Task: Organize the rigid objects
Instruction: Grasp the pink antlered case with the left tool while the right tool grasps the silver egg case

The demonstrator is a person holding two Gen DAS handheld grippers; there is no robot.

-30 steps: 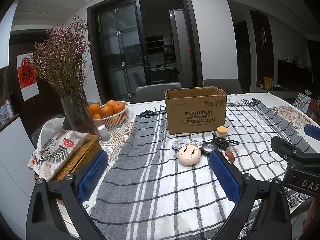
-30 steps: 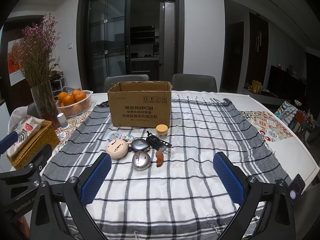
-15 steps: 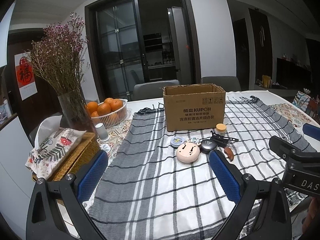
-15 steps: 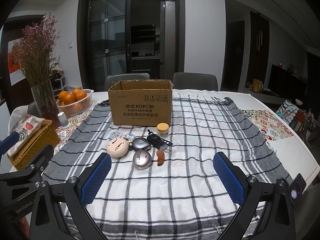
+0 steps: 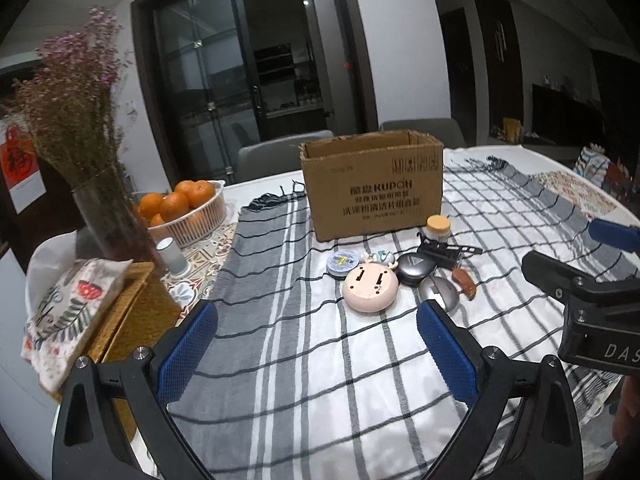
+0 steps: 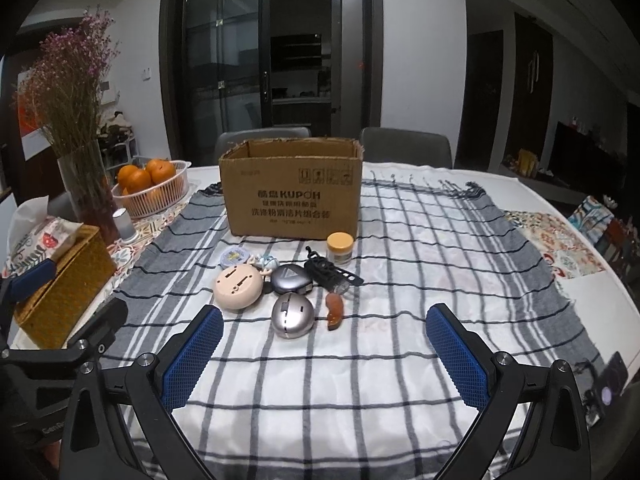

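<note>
An open cardboard box (image 6: 294,196) (image 5: 374,184) stands on the checked cloth. In front of it lie a small pile: a pink round case (image 6: 237,286) (image 5: 370,288), a silver egg-shaped case (image 6: 292,315), a dark grey case (image 6: 289,279), a black tool (image 6: 332,272), a brown clip (image 6: 334,311), a yellow-lidded jar (image 6: 339,246) and a round tin (image 6: 234,257). My right gripper (image 6: 320,364) is open and empty, short of the silver case. My left gripper (image 5: 316,354) is open and empty, left of the pile.
A basket of oranges (image 6: 150,186), a glass vase of dried flowers (image 6: 86,184), a small grey cylinder (image 6: 127,224) and a wicker tissue box (image 6: 60,276) stand at the left. Chairs sit behind the table. The table's right edge (image 6: 600,292) is bare white.
Both grippers have moved forward toward the pile; the objects look larger and nearer. The left view has swung slightly right. Nothing was touched.
</note>
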